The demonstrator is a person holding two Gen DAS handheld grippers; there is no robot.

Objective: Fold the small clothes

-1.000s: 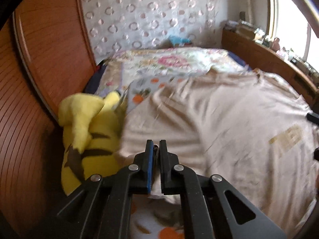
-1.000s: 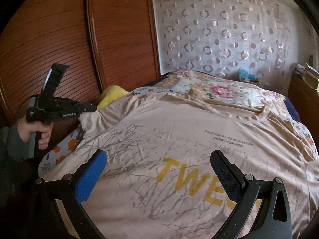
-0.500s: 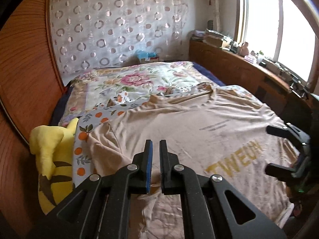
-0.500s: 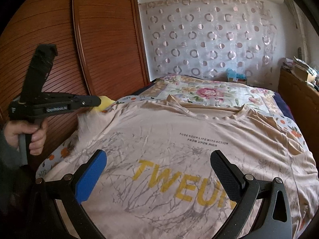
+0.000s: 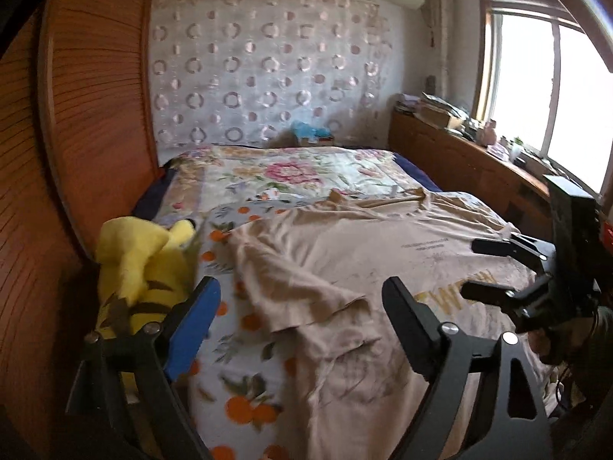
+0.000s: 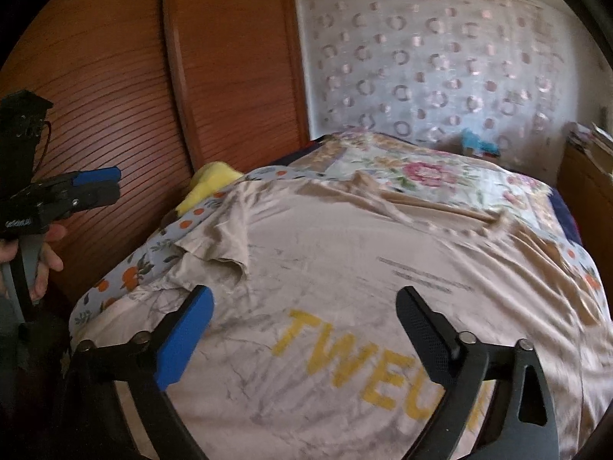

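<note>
A beige T-shirt (image 6: 345,268) lay spread on the bed (image 5: 237,326), one sleeve folded inward. The left gripper (image 5: 302,306) had just opened, fingers apart and empty; the right gripper (image 6: 306,318) hovered with fingers apart, closing slightly.

The bed (image 5: 417,176) stands against a wooden wardrobe wall, covered at its far end by a floral quilt (image 5: 291,170) and nearer by a blanket printed with oranges (image 5: 245,349). A beige T-shirt (image 6: 345,268) lies spread face up over the blanket, one sleeve (image 5: 306,287) rumpled. A yellow plush toy (image 5: 141,264) sits at the bed's edge beside the wardrobe
</note>
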